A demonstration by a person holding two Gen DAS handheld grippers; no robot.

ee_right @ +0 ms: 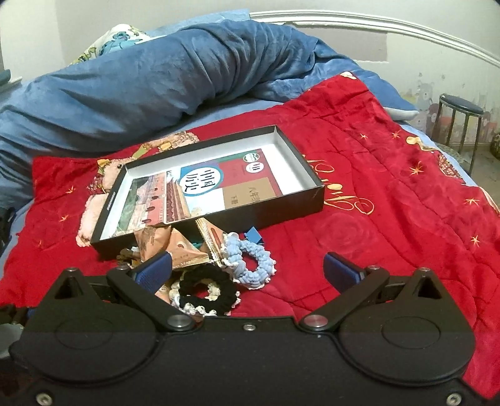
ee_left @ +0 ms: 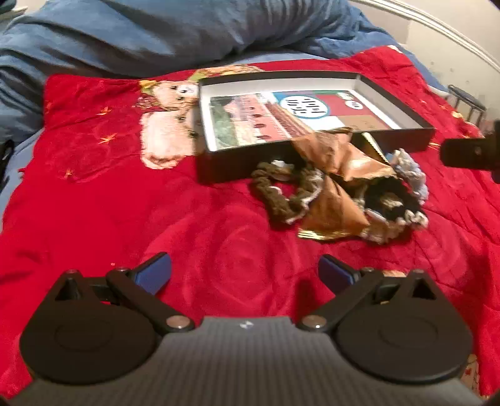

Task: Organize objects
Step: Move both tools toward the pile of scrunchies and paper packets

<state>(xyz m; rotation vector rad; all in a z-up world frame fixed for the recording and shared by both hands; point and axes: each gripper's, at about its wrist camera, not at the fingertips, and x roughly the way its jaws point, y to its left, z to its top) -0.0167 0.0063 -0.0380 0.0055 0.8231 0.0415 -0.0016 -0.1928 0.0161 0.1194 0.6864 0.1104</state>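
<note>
A shallow black box (ee_left: 218, 165) (ee_right: 300, 200) lies open on the red blanket with a printed book (ee_left: 256, 118) (ee_right: 200, 187) inside. In front of it sits a pile: brown snack packets (ee_left: 334, 212) (ee_right: 184, 246), a brown scrunchie (ee_left: 275, 200), a black scrunchie (ee_right: 206, 293) (ee_left: 390, 200), a light blue scrunchie (ee_right: 250, 262) and a blue binder clip (ee_right: 254, 235). My left gripper (ee_left: 245, 271) is open and empty, short of the pile. My right gripper (ee_right: 248, 270) is open and empty, just above the black and blue scrunchies. Its body shows at the right edge of the left wrist view (ee_left: 468, 153).
The red blanket (ee_left: 156, 218) (ee_right: 390, 187) with a dog print (ee_left: 168, 125) covers the bed. A rumpled blue duvet (ee_left: 140, 34) (ee_right: 156, 78) lies behind the box. A white bed frame (ee_right: 375, 23) and a stool (ee_right: 461, 115) stand at the right.
</note>
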